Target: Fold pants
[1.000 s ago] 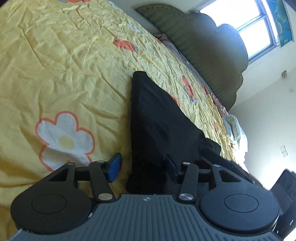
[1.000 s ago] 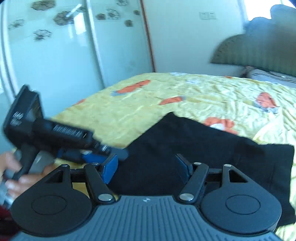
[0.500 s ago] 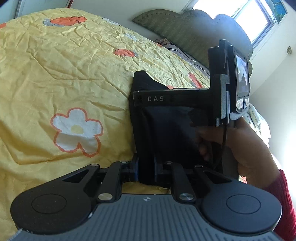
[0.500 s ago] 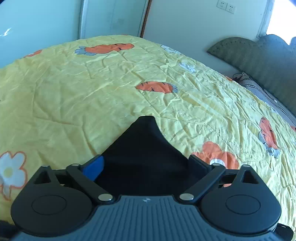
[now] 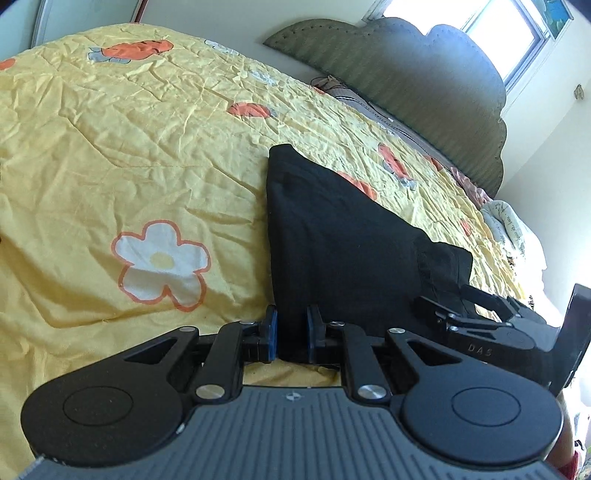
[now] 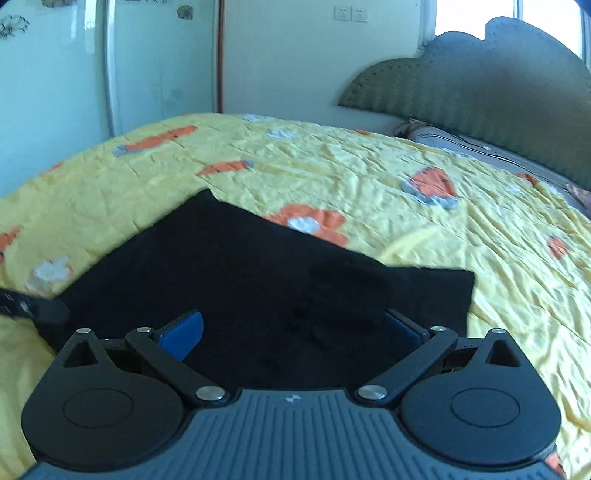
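Pants: the black pants [image 5: 343, 243] lie on the bed, in the middle of the left view. They look partly folded, with a pointed corner toward the top of the frame. In the right view they fill the middle and lower part [image 6: 258, 288].
Bed: the yellow bedspread [image 5: 129, 147] has white and orange flowers on it and lots of wrinkles. It lies under the pants on every side.
Left tongs: the left tongs [image 5: 291, 332] sit at the bottom middle of the left view. The two blue pads are close together and pinch the near edge of the pants between them. A tip of these tongs shows at the left edge of the right view [image 6: 33, 310], beside the pants' corner.
Right tongs: the right tongs [image 6: 291, 332] are spread wide open at the bottom of the right view. The black cloth lies between the two blue pads, but the pads do not press on it. In the left view they show at the lower right [image 5: 465, 306], over the pants' right end.
Headboard: a green padded headboard [image 5: 424, 85] stands at the upper right, under a bright window [image 5: 517, 33].
Wall: a pale wardrobe door [image 6: 55, 92] is at the upper left of the right view.
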Available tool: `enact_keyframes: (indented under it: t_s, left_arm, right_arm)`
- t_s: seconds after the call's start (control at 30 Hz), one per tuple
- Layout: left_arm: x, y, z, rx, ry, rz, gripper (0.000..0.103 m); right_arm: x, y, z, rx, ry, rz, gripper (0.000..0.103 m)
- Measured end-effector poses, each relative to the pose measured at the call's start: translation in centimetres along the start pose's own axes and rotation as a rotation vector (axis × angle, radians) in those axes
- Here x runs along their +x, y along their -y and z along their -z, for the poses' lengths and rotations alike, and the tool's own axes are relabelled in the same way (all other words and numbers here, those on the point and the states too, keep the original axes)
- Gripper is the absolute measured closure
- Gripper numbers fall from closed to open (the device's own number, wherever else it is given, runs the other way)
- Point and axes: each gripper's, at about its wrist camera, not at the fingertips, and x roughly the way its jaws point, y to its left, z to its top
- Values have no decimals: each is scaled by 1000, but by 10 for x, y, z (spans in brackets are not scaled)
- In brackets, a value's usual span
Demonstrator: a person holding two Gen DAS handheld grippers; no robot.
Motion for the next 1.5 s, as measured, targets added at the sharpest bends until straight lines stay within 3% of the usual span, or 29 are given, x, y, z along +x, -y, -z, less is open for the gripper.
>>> enact_keyframes:
  t_s: [0.03,0.17,0.27,0.6,0.63,0.8,0.87,0.93,1.07,1.2,1.3,1.4,1.5]
  left_arm:
    - [0,2,0,6,-1,-4,87]
    - [-1,7,2,44,4,-37,87]
    - [-2,10,3,66,9,-52,87]
    - [-13,20,3,146,9,-111,83]
    - [-17,22,2,157,19,-121,77]
    - [-28,46,-16,248,136,-166,77]
    - [-19,61,-26,286,150,-131,72]
    - [0,73,-30,322,147,-115,58]
    - [55,76,-11,392,42,-218,58]
    - [46,77,6,458,117,-240,59]
    - [38,83,-1,431,151,-201,58]
    - [47,93,0,444,139,-197,53]
    - [62,96,12,491,117,-232,49]
  right_arm:
    - [2,5,10,0,-3,41,0]
    - [-17,24,28,140,57,34,0]
    - [-28,22,30,118,83,82,0]
    - [-16,29,40,174,75,53,0]
    - [-18,28,39,177,75,58,0]
    - [-45,22,31,155,189,93,0]
    - [-50,20,26,137,207,64,0]
    - [-45,16,23,117,191,32,0]
    - [-23,21,40,133,63,27,0]
    - [-46,37,55,166,75,56,0]
    - [-64,51,55,216,122,98,0]
    - [-70,48,43,244,200,48,0]
    - [-56,33,35,206,194,-41,0]
